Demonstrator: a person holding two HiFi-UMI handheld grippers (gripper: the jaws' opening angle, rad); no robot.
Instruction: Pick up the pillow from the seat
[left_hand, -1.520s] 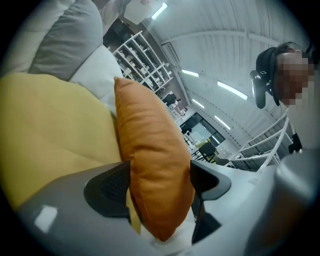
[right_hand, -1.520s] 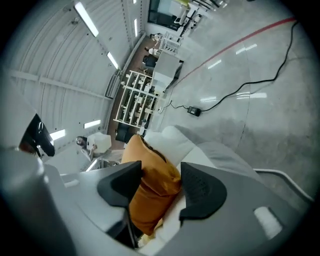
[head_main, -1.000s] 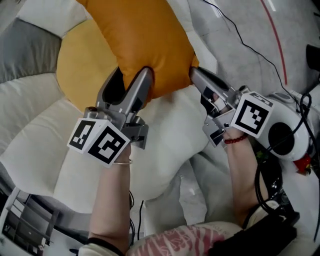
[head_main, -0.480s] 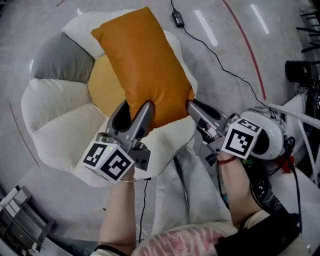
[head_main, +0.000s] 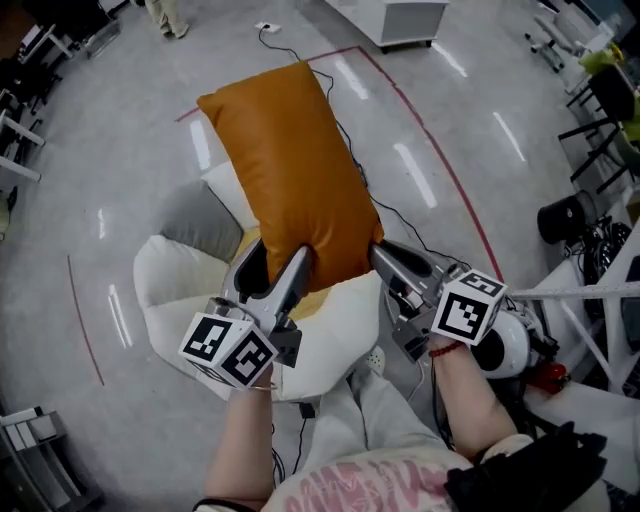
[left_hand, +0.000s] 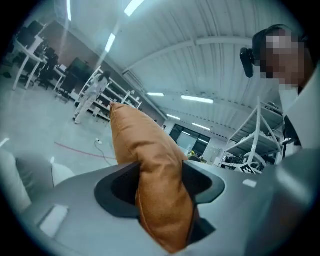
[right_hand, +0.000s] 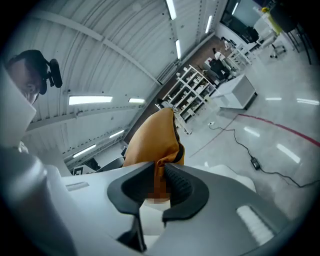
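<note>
An orange pillow (head_main: 292, 178) hangs in the air, lifted above the petal-shaped seat (head_main: 180, 280). Its near edge is pinched at both corners. My left gripper (head_main: 283, 262) is shut on the thick left corner of the pillow (left_hand: 159, 190), which bulges between the jaws. My right gripper (head_main: 374, 252) is shut on the thin right corner of the pillow (right_hand: 152, 142). In both gripper views the pillow stands up and away from the jaws.
The seat has white and grey cushions and a yellow centre (head_main: 318, 298). Grey floor lies around it, with a red curved line (head_main: 430, 180) and a black cable (head_main: 350, 160). A white cabinet (head_main: 398, 18) stands far ahead. Black chairs and gear (head_main: 590, 215) are at the right.
Both grippers have raised the pillow clear of the seat. The view now looks down from higher up, and the seat appears smaller and lower beneath the pillow.
</note>
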